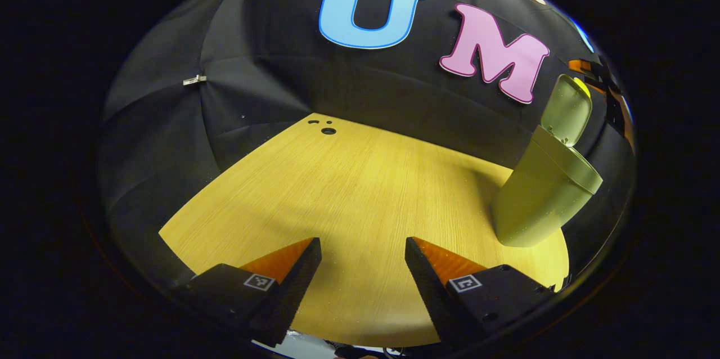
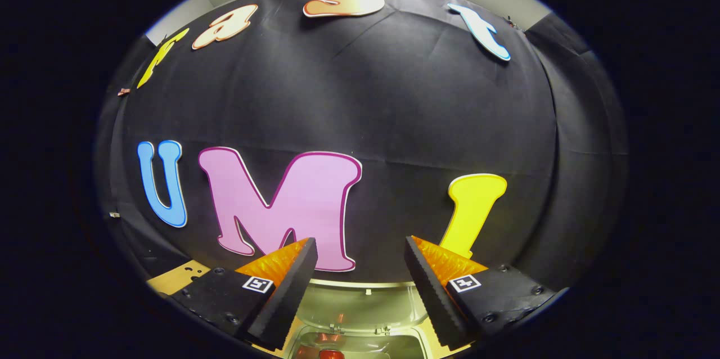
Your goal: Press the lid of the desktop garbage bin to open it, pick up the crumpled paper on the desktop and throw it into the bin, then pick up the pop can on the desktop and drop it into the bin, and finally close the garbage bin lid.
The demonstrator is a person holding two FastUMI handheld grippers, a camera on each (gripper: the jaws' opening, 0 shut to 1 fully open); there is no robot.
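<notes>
Looked like the tail end of the job to me. In the right gripper view the right tool (image 2: 360,286) hung right over the open bin (image 2: 360,342), fingers spread with nothing between them, and something red sat down inside the bin, probably the pop can (image 2: 331,354), though too little of it showed to be sure. I couldn't make out the crumpled paper in there. So my read: both drops were done and only closing the lid was left. That would call for getting a finger behind the raised lid and pushing it down till it latched.

The left gripper view gave the outside picture. The bin (image 1: 540,201) stood near the table's (image 1: 349,190) right edge with its lid (image 1: 567,111) flipped up. The left tool (image 1: 363,269) hovered over the near edge, also spread wide and empty.
</notes>
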